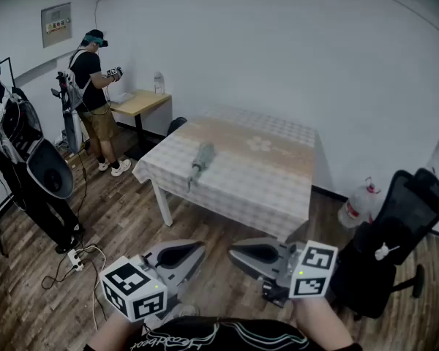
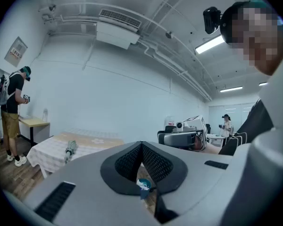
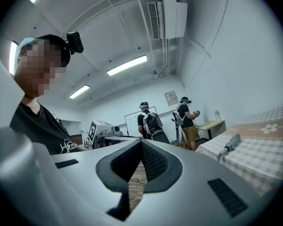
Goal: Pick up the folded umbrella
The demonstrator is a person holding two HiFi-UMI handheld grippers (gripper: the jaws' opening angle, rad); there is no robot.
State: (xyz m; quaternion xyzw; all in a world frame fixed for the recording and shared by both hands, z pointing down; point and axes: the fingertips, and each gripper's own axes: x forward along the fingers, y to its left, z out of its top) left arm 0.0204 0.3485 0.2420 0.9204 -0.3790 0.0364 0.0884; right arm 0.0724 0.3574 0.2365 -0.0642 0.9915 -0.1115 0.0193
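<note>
Jaws on the left gripper (image 2: 141, 144) are pressed together at the tips with nothing between them, and those on the right gripper (image 3: 141, 141) likewise meet at the tips and are empty. Both are held low in front of the person, tips turned in toward each other, so neither pair is aimed at the target.

Judging the risks from left to right: a cable (image 1: 79, 259) trails over the floor on the person's left and could catch a foot on the way in. The folded umbrella (image 1: 200, 159) lies close to the left edge of the tabletop (image 1: 278, 189), so an arrival with the jaws pressed together would likely knock or roll it toward that edge instead of taking it. A checked cloth (image 1: 227, 196) covers the top, and a low grip could pinch fabric along with the umbrella and drag it. An office chair (image 1: 395, 225) at the right crowds that side.

The umbrella is well apart from both grippers, ahead of them on the tabletop. It shows left of the left pair in the left gripper view and right of the right pair in the right gripper view.
</note>
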